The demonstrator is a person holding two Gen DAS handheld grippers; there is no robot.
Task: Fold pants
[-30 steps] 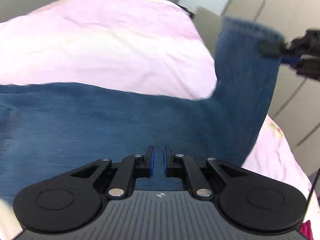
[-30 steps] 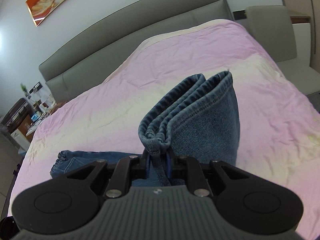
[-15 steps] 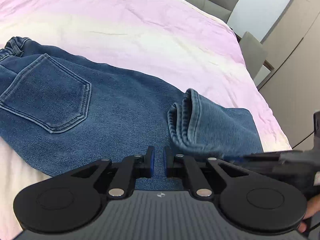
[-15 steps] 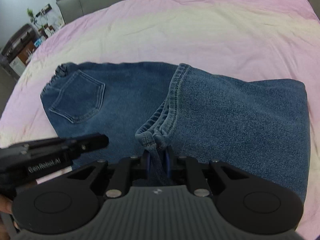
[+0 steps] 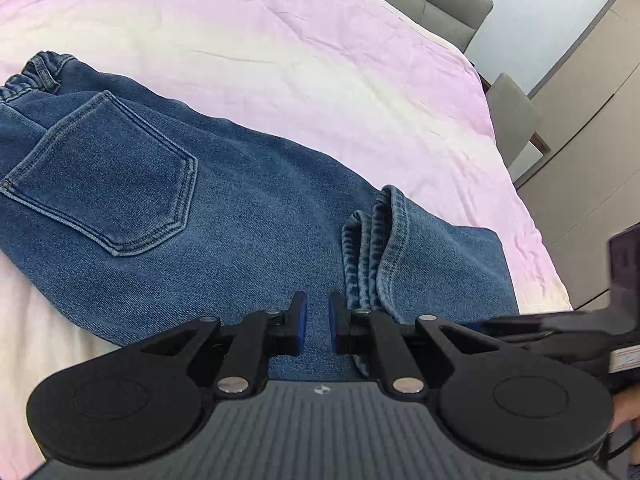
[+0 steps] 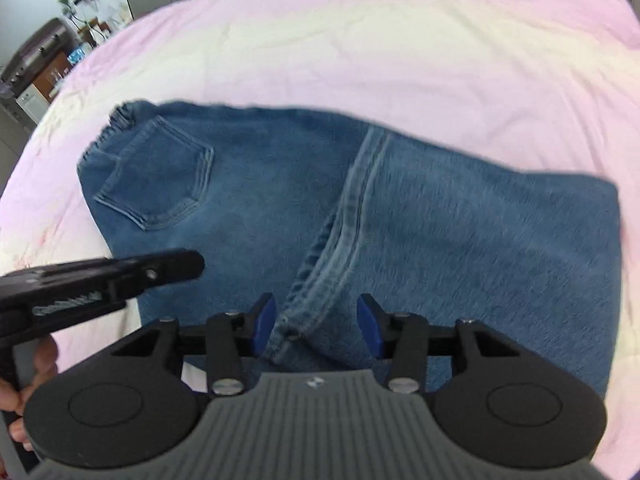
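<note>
Released just now: right tongs, clenched on the stacked leg hems half a second ago, now spread wide with blue pads either side of the hem bundle and no grip on it. Laid down over the thigh section of the pants, so legs doubled back toward the waistband; first fold looks done. From the left wrist view, hems at about 1 o'clock from the left tongs, back pocket at 10 o'clock, fold edge out at 3 o'clock near the bed's side. Left tongs nearly closed, narrow gap between the pads, grasping nothing, hovering just above the denim. Pants flat on the pink bedspread, near its front edge. Probably next: another fold, waistband end brought over the doubled legs. Hems a bit bunched rather than squared, so likely worth a smoothing pass first.
</note>
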